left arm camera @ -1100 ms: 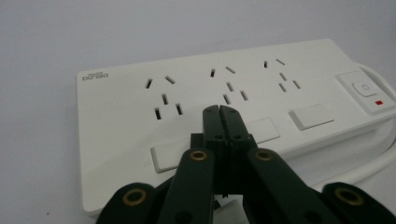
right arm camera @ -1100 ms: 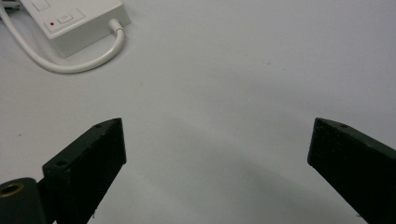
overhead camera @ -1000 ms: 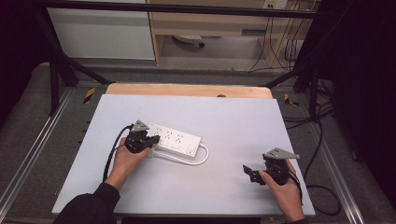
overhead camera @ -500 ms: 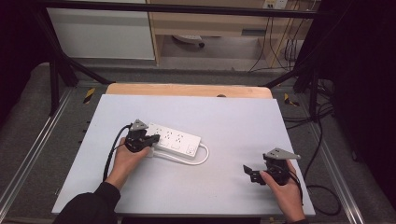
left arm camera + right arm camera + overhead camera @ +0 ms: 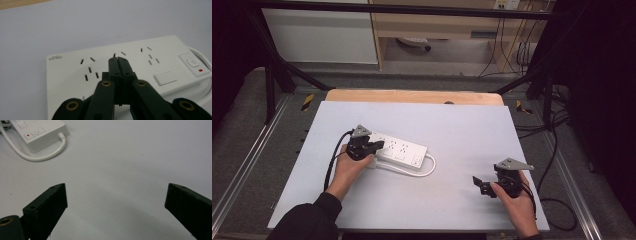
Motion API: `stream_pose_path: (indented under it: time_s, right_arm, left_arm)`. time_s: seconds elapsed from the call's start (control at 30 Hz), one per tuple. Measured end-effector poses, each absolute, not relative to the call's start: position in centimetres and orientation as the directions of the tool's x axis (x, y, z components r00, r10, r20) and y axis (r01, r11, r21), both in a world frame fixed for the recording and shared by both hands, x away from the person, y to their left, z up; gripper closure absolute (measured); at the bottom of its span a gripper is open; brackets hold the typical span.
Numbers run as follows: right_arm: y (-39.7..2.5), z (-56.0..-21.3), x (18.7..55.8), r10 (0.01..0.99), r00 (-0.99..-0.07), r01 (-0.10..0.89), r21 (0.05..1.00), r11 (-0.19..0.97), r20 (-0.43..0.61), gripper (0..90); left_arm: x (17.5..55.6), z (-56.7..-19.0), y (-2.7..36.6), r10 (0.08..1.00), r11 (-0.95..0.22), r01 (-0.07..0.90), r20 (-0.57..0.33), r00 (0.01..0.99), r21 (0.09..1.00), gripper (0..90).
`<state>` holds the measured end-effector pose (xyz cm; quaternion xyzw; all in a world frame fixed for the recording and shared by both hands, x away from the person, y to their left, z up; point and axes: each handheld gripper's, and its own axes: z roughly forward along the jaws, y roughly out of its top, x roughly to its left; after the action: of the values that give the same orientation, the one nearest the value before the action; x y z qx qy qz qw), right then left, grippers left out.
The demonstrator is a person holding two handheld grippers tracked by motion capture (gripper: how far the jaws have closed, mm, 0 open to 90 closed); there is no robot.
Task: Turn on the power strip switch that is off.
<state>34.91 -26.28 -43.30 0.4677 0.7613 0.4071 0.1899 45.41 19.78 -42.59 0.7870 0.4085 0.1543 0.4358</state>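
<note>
A white power strip (image 5: 401, 150) lies flat on the white table top, left of centre, and its white cable (image 5: 424, 171) loops off its right end. My left gripper (image 5: 376, 146) is shut with nothing in it, and its tips rest over the strip's left part. In the left gripper view the closed tips (image 5: 117, 60) sit above the middle sockets of the power strip (image 5: 72, 82), with the switch (image 5: 192, 62) at right. My right gripper (image 5: 482, 184) stands wide open near the front right. Between its jaws (image 5: 116, 195) is bare table; the power strip (image 5: 43, 131) is far off.
The white table top (image 5: 472, 125) has a wooden strip (image 5: 412, 96) along its far edge. Metal frame rails (image 5: 252, 165) run along both sides. Dark cables (image 5: 557, 150) hang off the right side. A cabinet and shelves stand beyond the table.
</note>
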Motion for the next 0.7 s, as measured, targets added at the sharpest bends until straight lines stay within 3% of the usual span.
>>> stream_pose_path:
  time_s: [0.23,0.7]
  right_arm:
    - [-26.25,-43.28,34.80,0.867,-0.490,0.554,0.800,0.231,0.088,4.8]
    - [-26.38,-43.26,34.80,0.865,-0.493,0.553,0.801,0.229,0.093,4.7]
  left_arm:
    - [45.48,-42.45,19.75,0.783,-0.272,0.509,-0.119,0.610,0.817,85.2]
    - [45.67,-41.99,19.82,0.808,-0.216,0.490,-0.128,0.576,0.845,55.6]
